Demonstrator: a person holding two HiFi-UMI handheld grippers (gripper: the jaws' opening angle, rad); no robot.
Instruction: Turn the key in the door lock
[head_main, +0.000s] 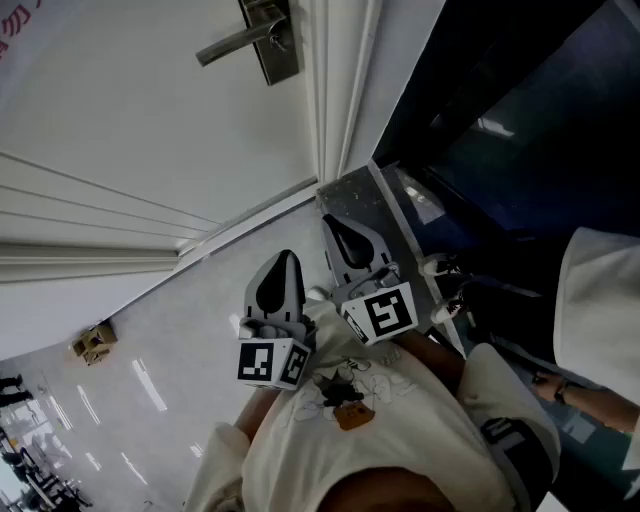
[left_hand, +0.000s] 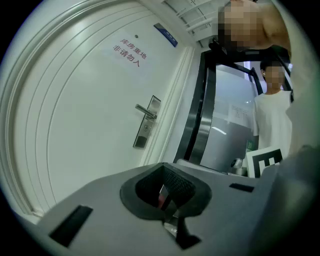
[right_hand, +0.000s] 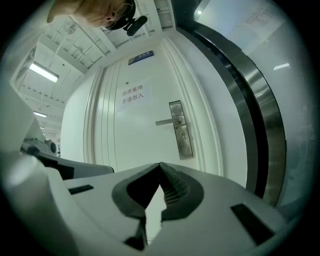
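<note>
both grippers are sitting low and close to my operator's chest in the head view, side by side and pointing at the door (head_main: 150, 110), well short of it.

left gripper (head_main: 284, 264): in its own view the jaws (left_hand: 162, 167) are meeting at the tips, so i'm reading it as closed. a small reddish-and-pale sliver is showing in the gap behind the pads and i can't tell what it is. nothing is sticking out past the tips.

right gripper (head_main: 335, 230): jaws (right_hand: 160, 166) are pressed fully together with nothing held, and only white door is showing through the slot behind the pads.

lock plate (right_hand: 182, 135) is sitting on the right side of the door, upright, with the lever handle (right_hand: 165, 121) sticking out level from its upper part. the same plate (head_main: 270, 42) is showing at the top of the head view and at mid-frame in the left gripper view (left_hand: 146, 126). the keyhole (right_hand: 183, 134) is sitting below the lever and is too small to read from here. both grippers are well apart from it.

a paper sign (right_hand: 132, 93) is hanging on the door above the handle, with a blue plate (right_hand: 140, 58) over the frame. a dark-framed glass panel (left_hand: 220, 125) is running just right of the door. a second person in a white shirt (left_hand: 270, 120) is standing to the right.
</note>
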